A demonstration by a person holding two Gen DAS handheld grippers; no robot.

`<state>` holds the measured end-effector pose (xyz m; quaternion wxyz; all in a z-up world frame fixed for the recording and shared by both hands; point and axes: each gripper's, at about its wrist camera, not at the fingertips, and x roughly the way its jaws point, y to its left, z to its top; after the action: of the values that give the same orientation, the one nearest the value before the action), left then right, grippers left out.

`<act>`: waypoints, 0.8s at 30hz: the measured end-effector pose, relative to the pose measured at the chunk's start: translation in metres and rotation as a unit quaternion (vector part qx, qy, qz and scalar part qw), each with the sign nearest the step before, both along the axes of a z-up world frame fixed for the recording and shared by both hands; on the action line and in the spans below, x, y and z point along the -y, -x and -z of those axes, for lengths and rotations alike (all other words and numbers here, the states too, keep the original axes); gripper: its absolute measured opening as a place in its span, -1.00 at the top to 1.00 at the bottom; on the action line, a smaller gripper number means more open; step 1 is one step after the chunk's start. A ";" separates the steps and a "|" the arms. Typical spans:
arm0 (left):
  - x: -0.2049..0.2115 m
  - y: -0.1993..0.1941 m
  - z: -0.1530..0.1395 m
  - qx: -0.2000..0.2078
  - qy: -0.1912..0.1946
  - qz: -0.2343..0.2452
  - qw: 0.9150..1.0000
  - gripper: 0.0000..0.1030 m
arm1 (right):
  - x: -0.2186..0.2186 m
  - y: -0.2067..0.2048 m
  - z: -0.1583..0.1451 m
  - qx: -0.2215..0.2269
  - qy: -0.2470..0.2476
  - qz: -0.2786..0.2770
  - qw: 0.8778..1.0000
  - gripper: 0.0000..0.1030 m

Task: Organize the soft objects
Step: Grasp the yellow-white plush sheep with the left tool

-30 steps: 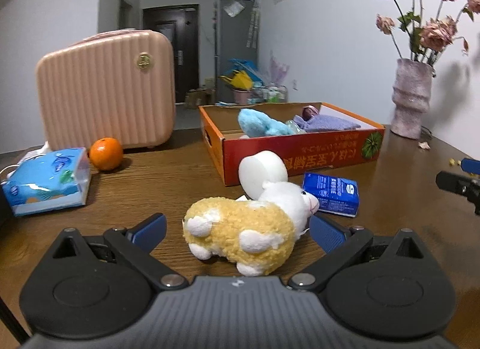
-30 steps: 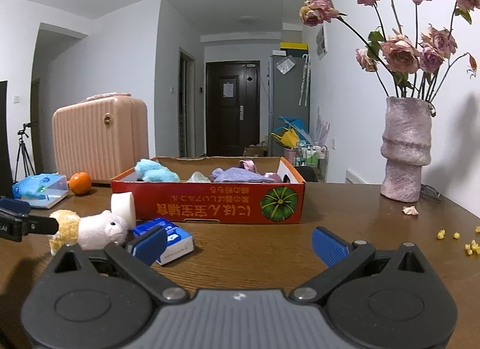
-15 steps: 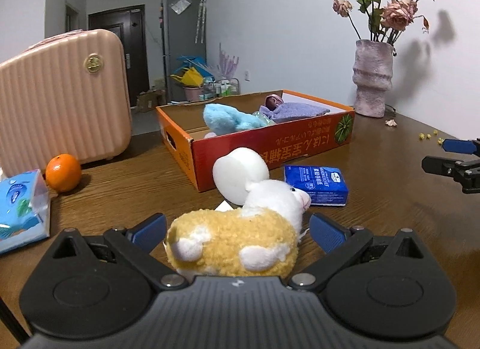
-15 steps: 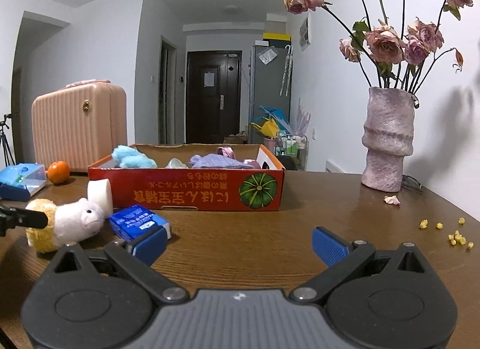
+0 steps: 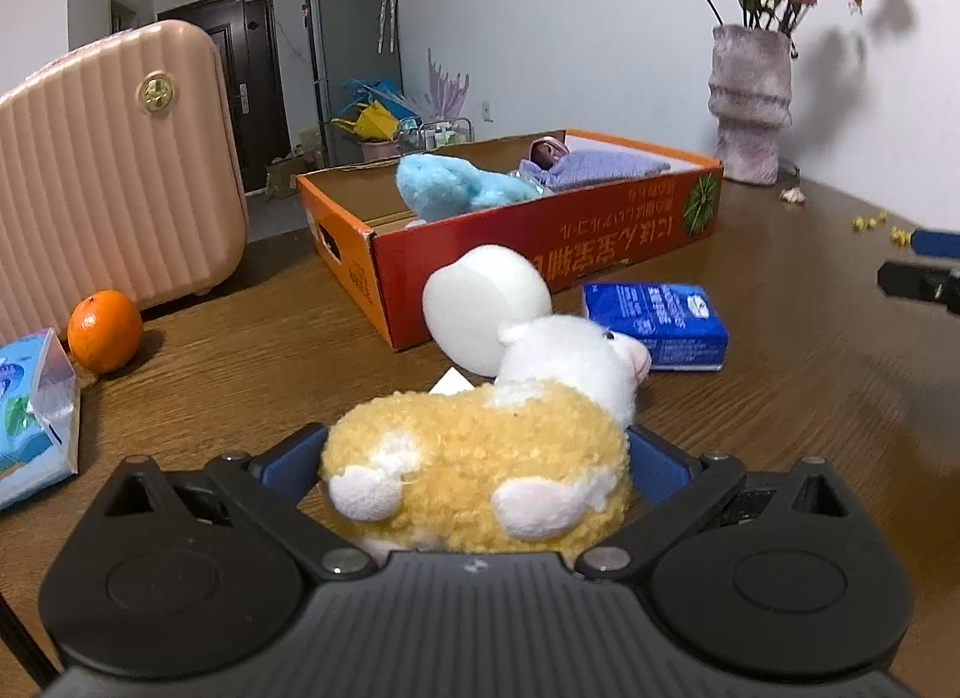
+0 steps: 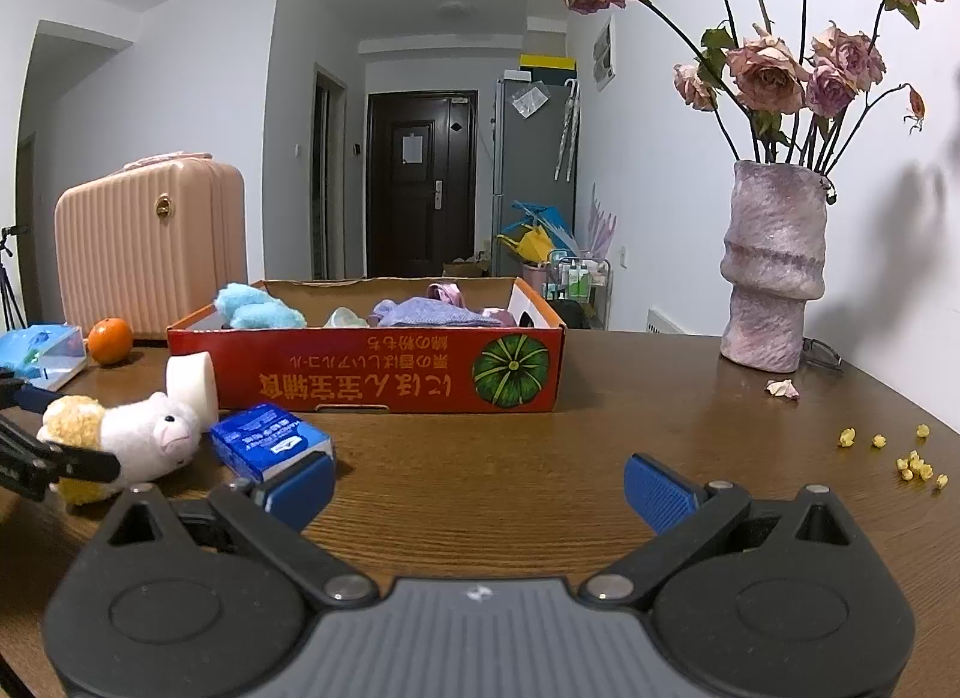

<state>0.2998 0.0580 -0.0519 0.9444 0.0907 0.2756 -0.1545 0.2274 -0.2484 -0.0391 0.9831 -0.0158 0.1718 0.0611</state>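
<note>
Sheep toy (image 5: 480,458), yellow-bodied with a white head, lies on the counter (image 5: 780,398) right between the fingers of your left gripper (image 5: 474,467), one blue pad at each flank. Its long axis runs away from you, rump toward the gripper body and head pointing at the cardboard box (image 5: 540,242), so your fingers straddle it across the narrow way. They look narrowed onto the fleece, but you cannot tell from here whether they have actually clamped. Your left hand is plainly the nearer one; the right gripper (image 6: 480,485) hovers well off to the side of the toy with its fingers spread wide and nothing between them.

Just beyond the sheep's head stands a white foam roll (image 5: 486,308), touching or nearly touching it, and beside the head lies a blue tissue pack (image 5: 657,326). Both sit between the toy and the box's near wall.

That box is open-topped and already holds a fluffy blue toy (image 5: 456,188) and a folded purple cloth (image 5: 594,164); there looks to be free floor at the end nearest the sheep. Your lift will probably need to clear the foam roll and the rim before you drop in.
</note>
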 end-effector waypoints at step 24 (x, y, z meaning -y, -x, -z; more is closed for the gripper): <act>0.001 0.058 -0.025 0.081 0.026 -0.094 0.992 -0.87 | 0.000 0.005 -0.002 0.010 -0.008 -0.017 1.000 -1.00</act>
<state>0.2413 0.0571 -0.0264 0.9760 0.0519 0.2018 -0.0640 0.2225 -0.2481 -0.0372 0.9837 -0.0113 0.1615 0.0787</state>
